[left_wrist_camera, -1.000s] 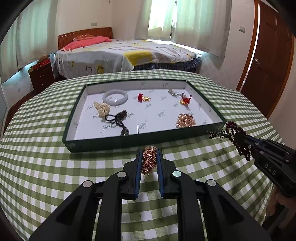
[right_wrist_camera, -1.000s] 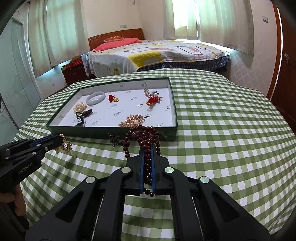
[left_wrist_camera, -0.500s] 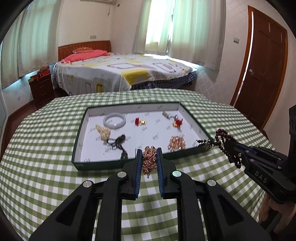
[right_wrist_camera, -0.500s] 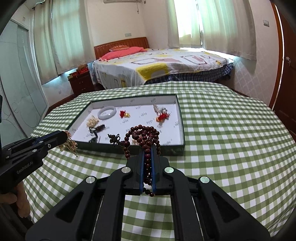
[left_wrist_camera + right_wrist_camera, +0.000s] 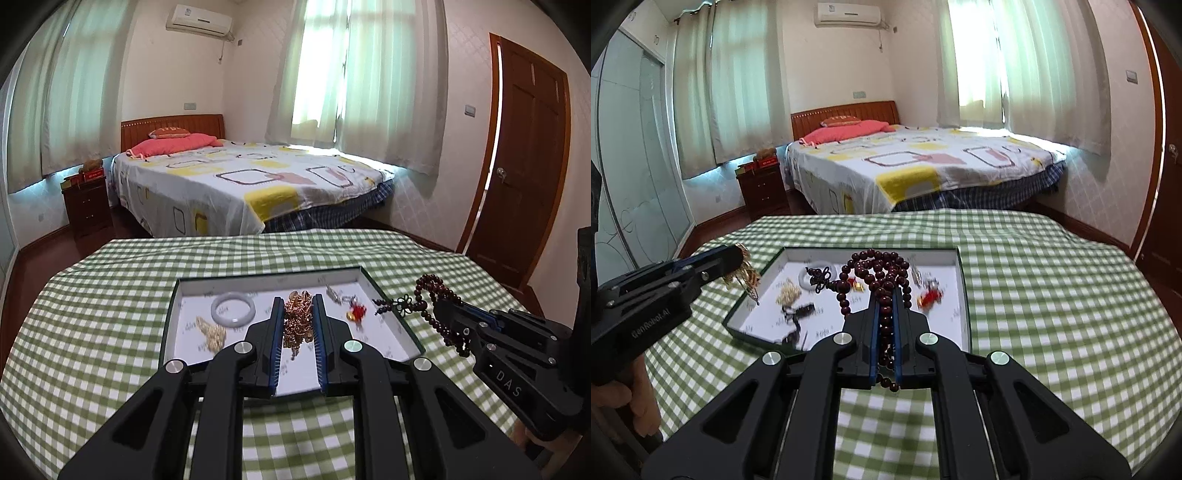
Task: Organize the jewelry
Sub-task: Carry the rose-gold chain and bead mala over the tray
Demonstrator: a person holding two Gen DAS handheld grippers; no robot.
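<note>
Holding a bunched rose-gold chain [image 5: 298, 325], the left claw [image 5: 297, 314] has its pads closed narrowly on the links, above a green-rimmed tray [image 5: 169, 325] on the green-checked desk [image 5: 92, 332]. The right claw [image 5: 885, 314] is clamped fully on a string of dark red wooden beads [image 5: 877, 275], whose loops fan out beyond the tips and whose tail hangs down between the pads.

Tray contents, left wrist view: a pale jade bangle [image 5: 232, 309], a gold chain heap [image 5: 212, 332], a red-and-gold charm [image 5: 355, 312], a silver piece [image 5: 334, 294].

Right wrist view only: a black cord item [image 5: 798, 314] near the tray's front left, hidden behind the left claw's fingers in the other view; a knotted dark tassel on the bead string; a bare hand [image 5: 631, 402] at the left edge gripping the other tool's handle.

Each view shows the opposite claw from the side, with its load dangling.

Hard to make out: tray items in the right wrist view are motion-blurred; the bangle there is largely covered by beads. The tray's front rim is cut off by claw bodies in both views.
</note>
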